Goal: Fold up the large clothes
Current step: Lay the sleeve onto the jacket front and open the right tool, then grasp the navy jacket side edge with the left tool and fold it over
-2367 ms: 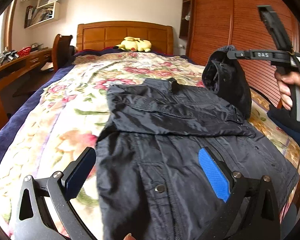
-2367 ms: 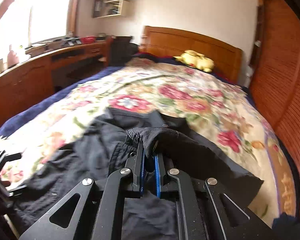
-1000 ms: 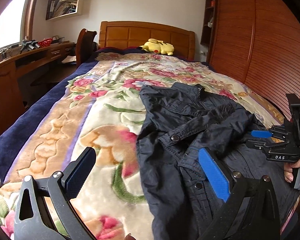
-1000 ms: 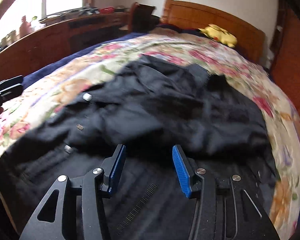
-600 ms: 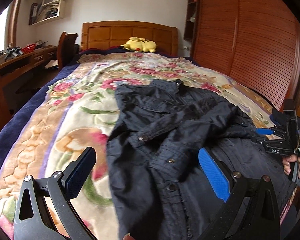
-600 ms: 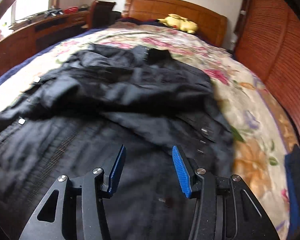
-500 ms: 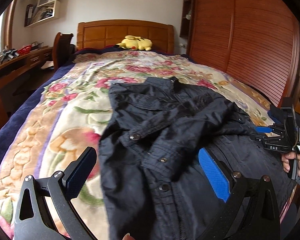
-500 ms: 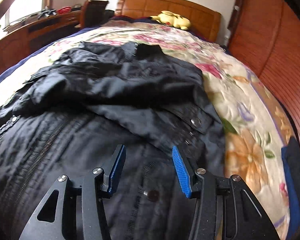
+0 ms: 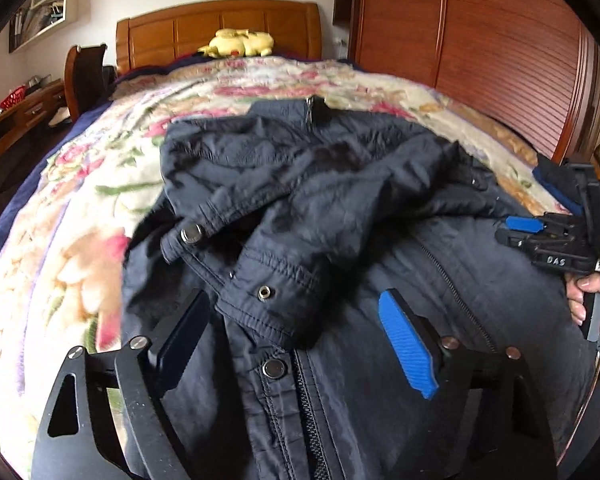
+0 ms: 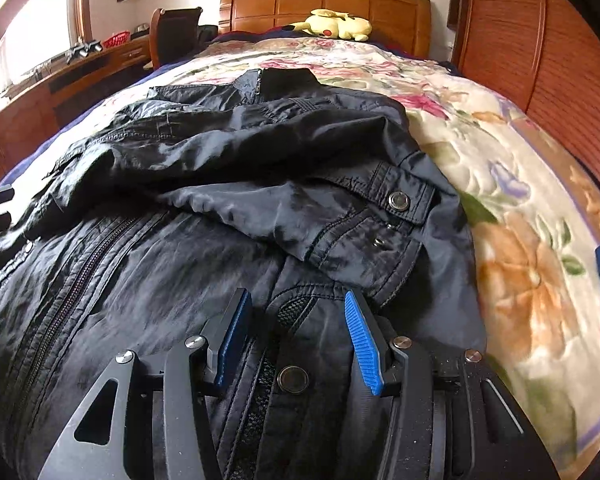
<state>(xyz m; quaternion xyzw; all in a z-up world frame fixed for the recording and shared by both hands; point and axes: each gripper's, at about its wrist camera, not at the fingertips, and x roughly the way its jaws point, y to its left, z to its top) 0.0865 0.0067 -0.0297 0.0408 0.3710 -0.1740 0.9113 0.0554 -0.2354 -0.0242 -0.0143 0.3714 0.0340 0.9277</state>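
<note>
While the left gripper (image 9: 296,344) narrows its jaws over the jacket's hem (no cloth pinched yet), the right gripper (image 10: 296,340) hangs half open, empty. The dark jacket (image 10: 228,208) lies sleeves-in on the floral bedspread (image 10: 520,208); pinch both hem corners evenly.

Bedspread (image 9: 100,208) open both sides — jacket (image 9: 340,216) fills middle.
</note>
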